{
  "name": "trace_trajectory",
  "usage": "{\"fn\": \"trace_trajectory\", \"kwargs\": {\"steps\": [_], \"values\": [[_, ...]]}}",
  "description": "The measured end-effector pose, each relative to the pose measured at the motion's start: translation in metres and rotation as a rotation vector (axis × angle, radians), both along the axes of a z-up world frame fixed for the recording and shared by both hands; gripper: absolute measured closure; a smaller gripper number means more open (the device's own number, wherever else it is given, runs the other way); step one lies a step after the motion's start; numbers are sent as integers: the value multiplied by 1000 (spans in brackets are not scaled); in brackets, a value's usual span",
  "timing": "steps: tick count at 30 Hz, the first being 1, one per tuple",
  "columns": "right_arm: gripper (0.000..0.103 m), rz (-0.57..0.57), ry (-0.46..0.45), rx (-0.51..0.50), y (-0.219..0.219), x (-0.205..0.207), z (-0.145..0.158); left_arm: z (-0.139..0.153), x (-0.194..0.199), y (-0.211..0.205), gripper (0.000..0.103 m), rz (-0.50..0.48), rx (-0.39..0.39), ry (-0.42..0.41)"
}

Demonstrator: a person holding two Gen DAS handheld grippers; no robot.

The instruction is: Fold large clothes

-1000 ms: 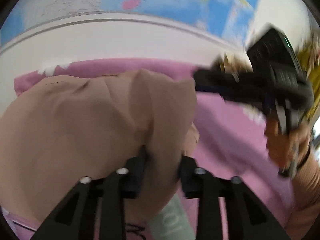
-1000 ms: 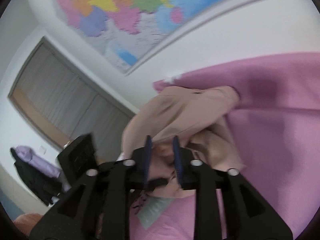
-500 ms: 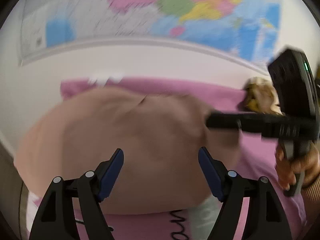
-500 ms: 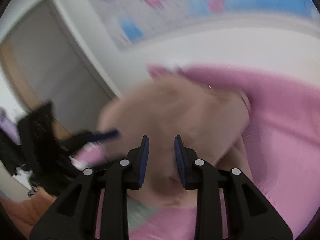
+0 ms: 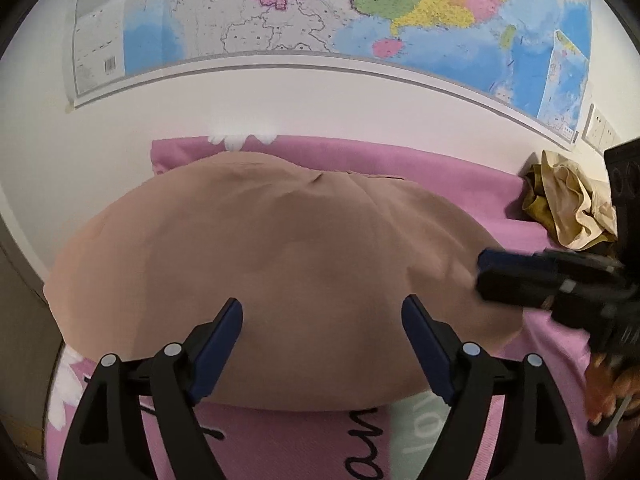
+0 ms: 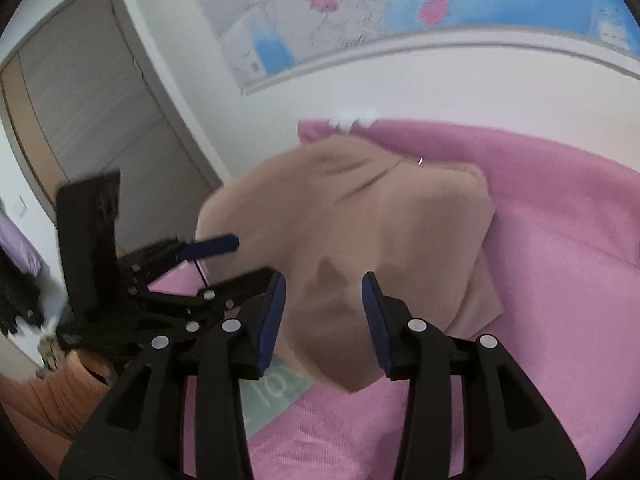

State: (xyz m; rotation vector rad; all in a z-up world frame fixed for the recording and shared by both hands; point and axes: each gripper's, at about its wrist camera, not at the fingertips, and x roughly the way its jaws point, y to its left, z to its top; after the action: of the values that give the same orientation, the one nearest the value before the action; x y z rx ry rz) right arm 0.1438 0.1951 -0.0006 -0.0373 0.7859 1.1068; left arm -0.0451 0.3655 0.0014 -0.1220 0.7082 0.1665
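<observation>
tan garment (image 5: 280, 264) flat, long axis left-right | left claw (image 5: 322, 332) agape, right claw (image 6: 324, 316) just parted, both empty

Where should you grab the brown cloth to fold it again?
Probably by the loose corner nearest the right gripper, coming from the near side. The brown cloth lies flat on the pink blanket, and that corner sticks out past the fold, so the open jaws could slip around its edge.
</observation>
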Motion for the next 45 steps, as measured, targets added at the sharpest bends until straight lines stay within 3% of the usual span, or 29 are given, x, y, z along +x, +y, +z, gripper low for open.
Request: {"fn": "trace_trajectory", "kwargs": {"steps": [6,9,11,19,24,26,34,45], "values": [[65,-33,55,-27,0,7,-26,-3,-3,-3,24,25,17,6],[60,-38,20,-23,-5,-1,-19,-1,-5,-3,24,45,9,2],[50,-41,-12,-23,-10,-7,-15,-1,-5,-4,23,53,8,1],[47,-57,-78,-31,-10,-14,-10,6,-12,-6,13,83,27,-24],[34,-86,-135,-32,-9,-22,-4,15,-23,-3,7,153,36,-47],[22,-95,-169,-42,-7,-27,-1,18,-29,-4,7,177,39,-58],[6,-104,-221,-36,-6,-40,2,24,-46,-8,7,237,45,-76],[6,-105,-235,-17,-13,-55,5,29,-66,-14,7,272,35,-102]]}}
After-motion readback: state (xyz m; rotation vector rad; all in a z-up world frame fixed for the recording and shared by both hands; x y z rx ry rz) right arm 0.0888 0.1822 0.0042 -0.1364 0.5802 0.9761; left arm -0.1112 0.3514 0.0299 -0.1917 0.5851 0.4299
